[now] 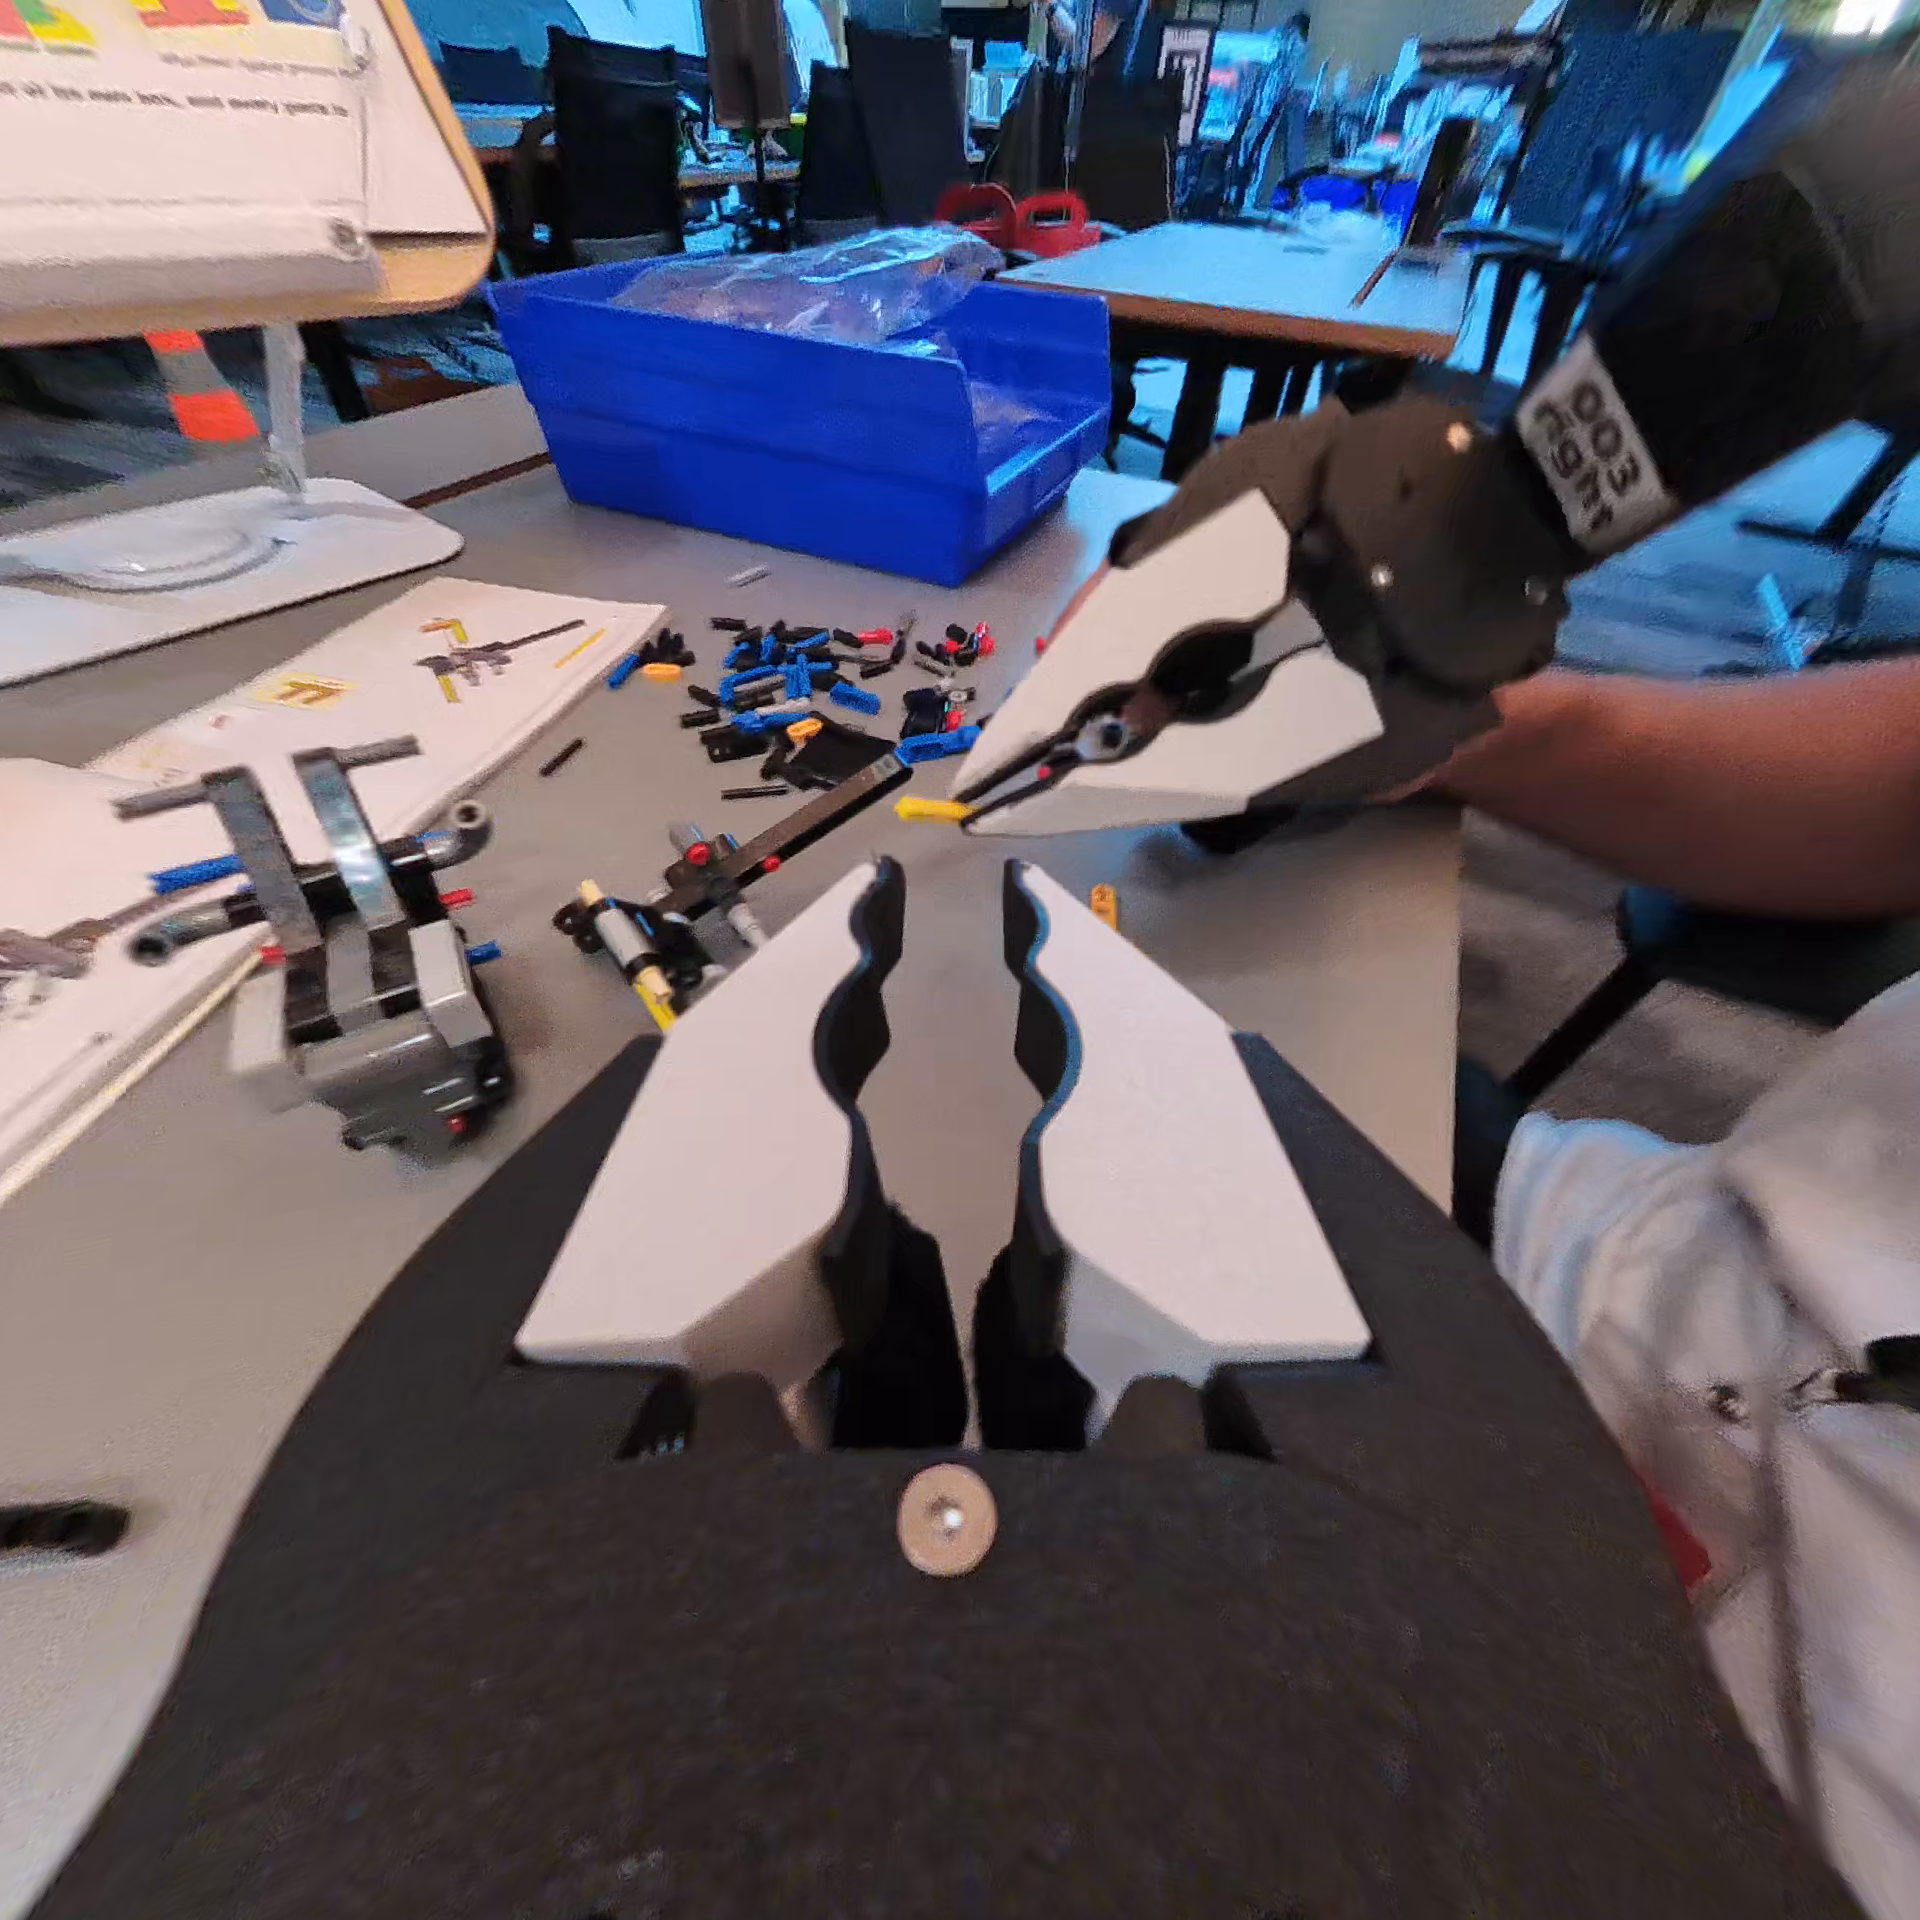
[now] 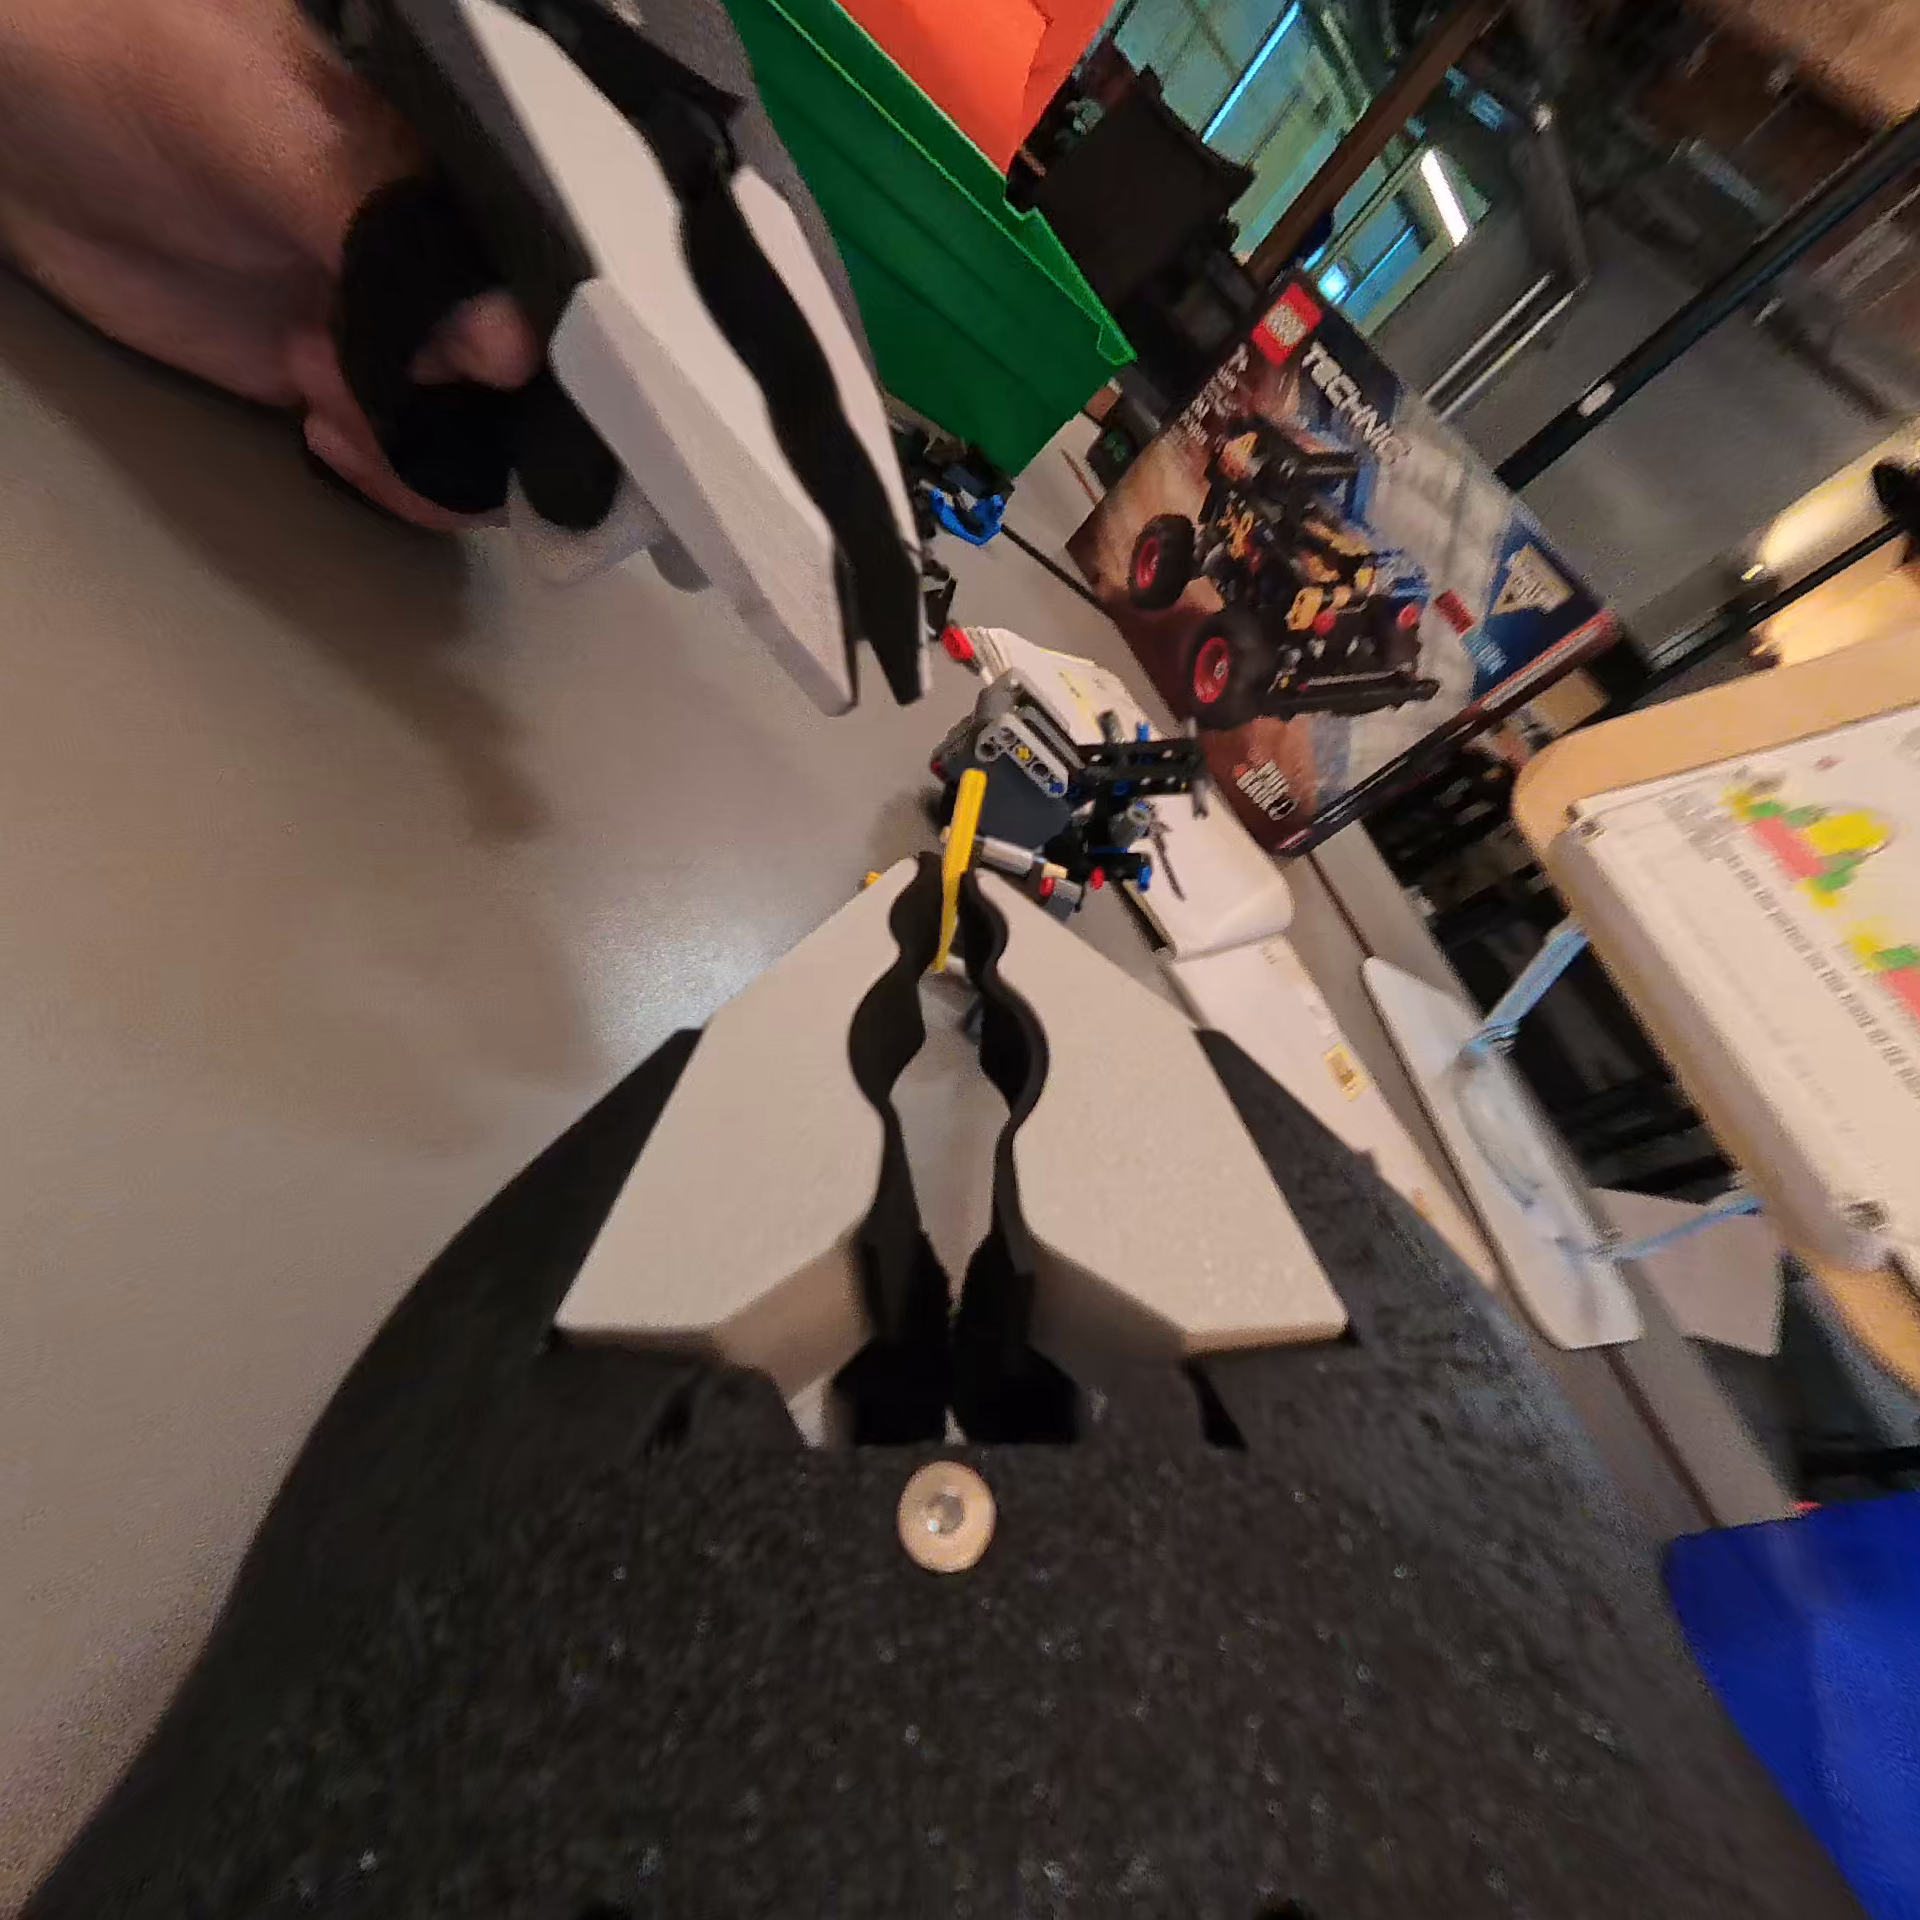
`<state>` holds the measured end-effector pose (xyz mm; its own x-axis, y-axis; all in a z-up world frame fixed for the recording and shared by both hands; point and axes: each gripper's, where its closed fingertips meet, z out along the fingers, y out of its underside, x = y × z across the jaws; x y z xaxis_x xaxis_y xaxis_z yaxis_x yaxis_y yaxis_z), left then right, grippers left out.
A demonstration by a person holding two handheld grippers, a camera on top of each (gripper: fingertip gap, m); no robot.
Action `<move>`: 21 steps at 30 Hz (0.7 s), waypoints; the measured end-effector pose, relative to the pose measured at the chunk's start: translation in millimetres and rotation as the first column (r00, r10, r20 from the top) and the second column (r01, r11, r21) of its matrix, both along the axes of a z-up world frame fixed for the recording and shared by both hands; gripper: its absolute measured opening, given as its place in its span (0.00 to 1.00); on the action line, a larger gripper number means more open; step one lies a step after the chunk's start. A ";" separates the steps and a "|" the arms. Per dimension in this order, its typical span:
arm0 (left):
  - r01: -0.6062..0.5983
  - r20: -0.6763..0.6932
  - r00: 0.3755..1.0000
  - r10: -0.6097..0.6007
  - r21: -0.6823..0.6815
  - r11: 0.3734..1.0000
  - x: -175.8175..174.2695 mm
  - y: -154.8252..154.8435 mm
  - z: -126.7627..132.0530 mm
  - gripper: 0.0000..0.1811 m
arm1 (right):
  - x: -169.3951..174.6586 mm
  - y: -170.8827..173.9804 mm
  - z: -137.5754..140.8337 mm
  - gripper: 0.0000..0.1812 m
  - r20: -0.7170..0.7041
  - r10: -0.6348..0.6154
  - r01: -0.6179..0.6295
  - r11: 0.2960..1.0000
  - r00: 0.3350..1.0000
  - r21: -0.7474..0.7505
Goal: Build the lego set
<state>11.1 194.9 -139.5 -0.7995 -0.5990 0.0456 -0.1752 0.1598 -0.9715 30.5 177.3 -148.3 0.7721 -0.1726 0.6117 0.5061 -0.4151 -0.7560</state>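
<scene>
- Left gripper (image 1: 948,883): fingers held apart, nothing between them; bare grey table (image 1: 1247,1039) is seen through the gap, centre of the left wrist view.
- Right gripper (image 2: 945,894): fingers clamped on a thin yellow pin (image 2: 961,862), which sticks out past the tips (centre of the right wrist view).
- Same pair seen in the left wrist view, right of centre: right gripper (image 1: 971,816) angled down to the left, yellow pin (image 1: 928,809) at its tip, just above the table.
- Grey-and-black part-built model (image 1: 364,966) is placed at left of the left wrist view, partly on an open instruction booklet (image 1: 416,686).
- A smaller black sub-assembly (image 1: 707,894) with a long black beam lies just beyond the left fingertips, near the pin tip; contact cannot be told.
- Loose blue, black and red pieces (image 1: 810,696) are scattered at centre, in front of a blue bin (image 1: 810,436) holding a plastic bag.
- In the right wrist view: set box (image 2: 1330,561) stands at upper right, green bin (image 2: 935,229) at top, left gripper (image 2: 873,686) at upper left, gripped by a hand (image 2: 208,229).
</scene>
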 end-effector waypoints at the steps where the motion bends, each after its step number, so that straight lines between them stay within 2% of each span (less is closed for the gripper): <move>1: 0.000 -0.019 1.000 -0.001 -0.017 1.000 0.6 -0.9 0.3 0.09 | -3.5 0.9 2.4 0.01 0.051 0.008 -0.008 1.000 0.999 -0.003; 6: 0.029 -0.070 0.997 -0.031 -0.026 0.999 0.6 -8.2 -3.3 0.09 | -17.4 3.1 9.6 0.01 0.327 0.025 -0.016 0.999 0.945 -0.029; 8: 0.064 -0.101 0.993 -0.069 -0.048 0.997 -3.7 -12.5 -3.5 0.09 | -20.0 4.0 7.6 0.01 0.373 0.041 -0.025 0.999 0.927 -0.046; 10: 0.103 -0.143 0.983 -0.113 -0.075 0.992 -8.4 -17.5 -4.4 0.07 | -21.5 4.5 5.8 0.01 0.386 0.051 -0.030 0.998 0.921 -0.060; 13: 0.107 -0.145 0.982 -0.118 -0.079 0.991 -9.3 -18.7 -4.0 0.01 | -24.1 5.5 6.2 0.01 0.381 0.069 -0.052 0.997 0.922 -0.057; 16: 0.110 -0.137 0.983 -0.120 -0.080 0.991 -10.4 -19.2 -3.1 0.01 | -24.9 4.8 7.9 0.01 0.381 0.082 -0.070 0.997 0.921 -0.043; 21: 0.144 -0.055 0.986 -0.155 -0.165 0.976 -17.9 -20.5 14.2 0.00 | -31.8 -2.7 25.4 0.01 0.218 0.027 -0.057 0.989 0.976 0.134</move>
<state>-6.8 174.4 -125.3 -0.8714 -0.4531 0.1880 -0.2269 0.0324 -0.9734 -1.3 174.6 -122.8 0.6335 -0.2377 0.7363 0.6775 -0.2890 -0.6763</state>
